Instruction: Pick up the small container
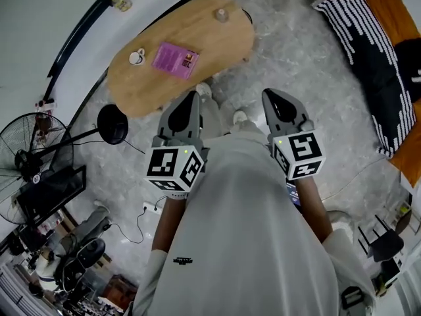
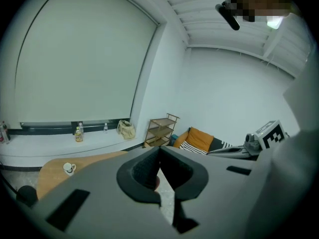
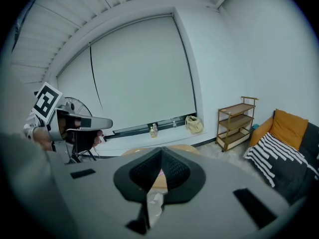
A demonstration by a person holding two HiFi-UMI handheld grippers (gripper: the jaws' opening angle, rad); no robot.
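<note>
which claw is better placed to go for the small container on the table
Left, narrowly: in the head view the left claw sits at the table edge, nearer the small container; the right claw hangs over floor.

Small container [image 1: 222, 14] on the table
Pale and tiny, it sits alone at the far right end of the oval wooden table [image 1: 131, 87].
</note>
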